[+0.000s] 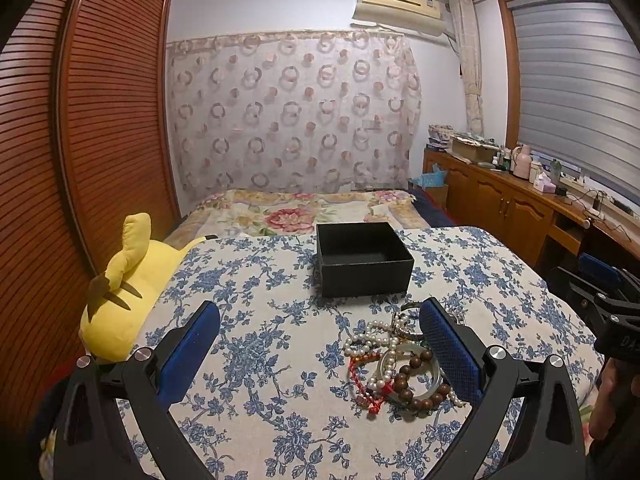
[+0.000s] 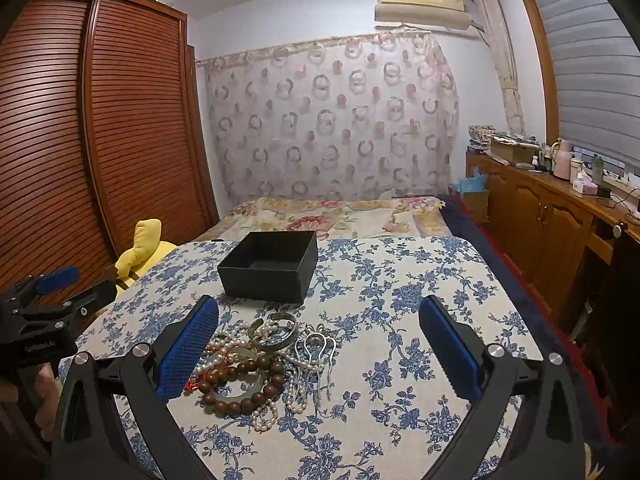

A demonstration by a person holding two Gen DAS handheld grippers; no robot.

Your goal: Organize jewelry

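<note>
Little lettering can be read. In the right wrist view, pale print on the black body of the left gripper [image 2: 56,280], at the picture's left edge, seems to read "GenRobot.AI", though blur leaves the spelling unsure. In the left wrist view, the black body of the right gripper [image 1: 600,276], at the right edge, bears pale letters that begin "DAS"; the rest is cut off. The label on the air conditioner [image 1: 400,0] is too small to make out.

Box [image 1: 364,258] on the table [image 1: 256,360], jewelry pile [image 1: 400,364] in front of it, plush toy [image 1: 120,292] left of table
</note>
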